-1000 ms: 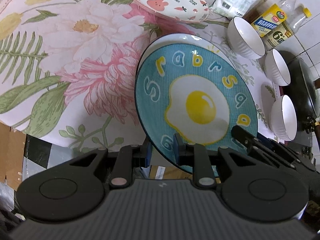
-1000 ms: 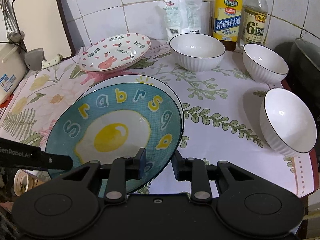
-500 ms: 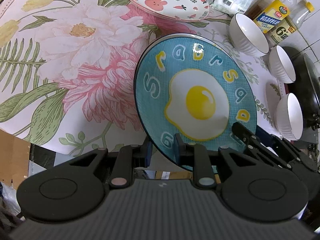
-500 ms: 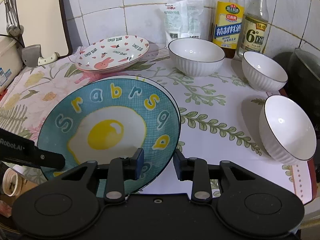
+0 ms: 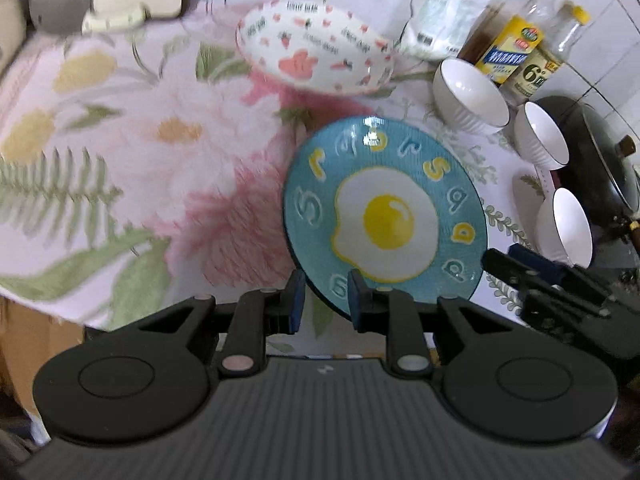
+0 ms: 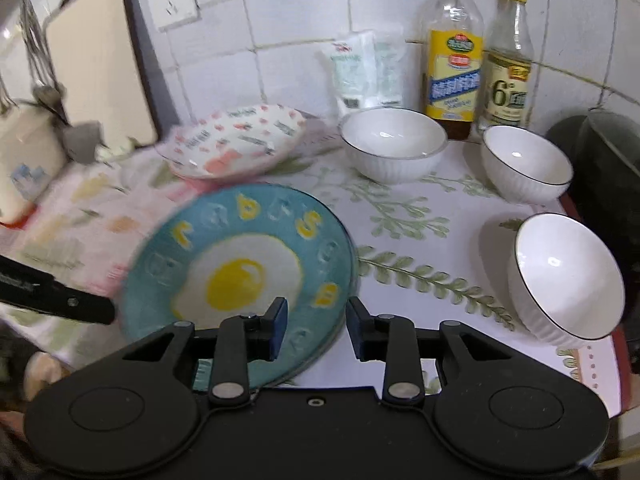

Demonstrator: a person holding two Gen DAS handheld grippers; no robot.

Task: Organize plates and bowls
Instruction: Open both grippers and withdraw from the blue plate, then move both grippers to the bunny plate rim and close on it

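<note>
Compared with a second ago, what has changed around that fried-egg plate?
The left gripper, shut on the blue egg plate, has lifted it clear of the white plate that lay beneath it. The right gripper has just been opening; the plate's rim sits between its fingers, unpressed. The bunny plate, three white bowls and both bottles stayed put.

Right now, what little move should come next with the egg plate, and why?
Probably pull the right hand-held gripper back off the egg plate: its jaws have just been opening around the rim, while the left hand-held gripper pinches it.
</note>
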